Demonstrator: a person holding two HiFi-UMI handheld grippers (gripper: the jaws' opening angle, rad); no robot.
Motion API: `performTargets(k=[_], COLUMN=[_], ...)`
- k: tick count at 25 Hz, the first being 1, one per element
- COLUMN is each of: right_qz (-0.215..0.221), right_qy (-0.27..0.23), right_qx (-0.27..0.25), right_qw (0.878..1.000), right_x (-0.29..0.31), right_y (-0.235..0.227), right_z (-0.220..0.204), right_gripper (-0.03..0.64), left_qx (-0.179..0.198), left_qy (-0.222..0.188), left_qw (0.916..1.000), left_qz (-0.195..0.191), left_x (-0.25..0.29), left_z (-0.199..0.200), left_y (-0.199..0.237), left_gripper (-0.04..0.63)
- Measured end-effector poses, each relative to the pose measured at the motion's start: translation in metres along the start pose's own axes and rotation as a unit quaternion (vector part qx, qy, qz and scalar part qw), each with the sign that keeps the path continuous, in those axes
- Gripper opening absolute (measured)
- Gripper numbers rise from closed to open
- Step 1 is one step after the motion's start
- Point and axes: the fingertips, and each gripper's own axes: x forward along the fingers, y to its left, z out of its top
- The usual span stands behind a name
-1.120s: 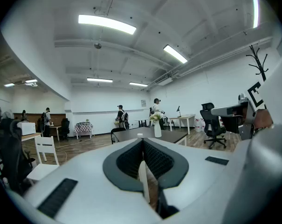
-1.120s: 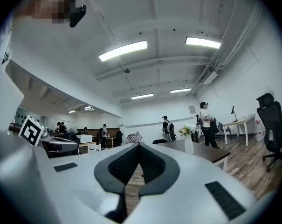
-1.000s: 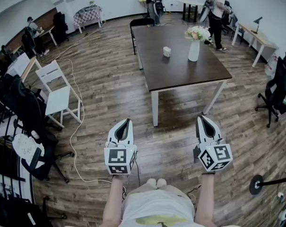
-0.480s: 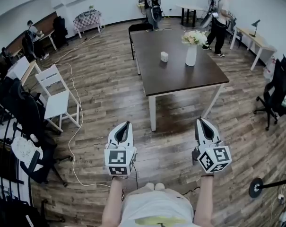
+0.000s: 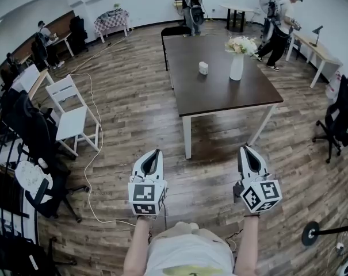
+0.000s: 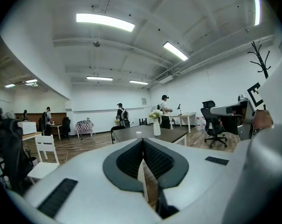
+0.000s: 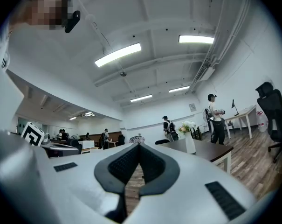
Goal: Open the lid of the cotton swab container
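Hardly anything has moved close by: both grippers hang where they were a second ago, and only the walker (image 5: 282, 22) at the far right has stepped on toward the desk (image 5: 312, 45).

Nearest, the left gripper (image 5: 156, 152) and the right gripper (image 5: 246, 148) are held out side by side over bare wooden floor, well apart from each other. Both have their jaws pressed together with nothing between them, and each gripper's own view shows the pads meeting on empty air. To the left a pale cable (image 5: 94, 154) trails across the boards past a white chair (image 5: 70, 117).

Beyond the grippers stands the dark table (image 5: 220, 94). On its far half sits a small white pot, which I take for the cotton swab container (image 5: 203, 68), just left of a white vase (image 5: 236, 65) of flowers. Its lid is too small to read from here. It is well out of reach of either gripper.

So the job looks barely started; this is the approach. Next the person would need to close in on the table, spread both sets of jaws, steady the pot with one gripper and work the lid with the other, minding the vase beside it.
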Motion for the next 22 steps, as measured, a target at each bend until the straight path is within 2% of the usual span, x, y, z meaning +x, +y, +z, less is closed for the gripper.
performTargets(k=[11, 22], right_qz=[0.023, 0.008], right_qy=[0.014, 0.023], right_qx=[0.011, 0.014], right_qw=[1.0, 1.0], right_x=[0.037, 0.115], right_y=[-0.007, -0.037], right_z=[-0.014, -0.026], right_gripper=[0.021, 0.021], left_qx=[-0.011, -0.021], left_qy=[0.015, 0.014], left_qw=[0.9996, 0.9997], left_qz=[0.021, -0.006], left_x=[0.024, 0.113], left_z=[-0.01, -0.01], left_y=[0.014, 0.04], left_gripper=[0.025, 0.025])
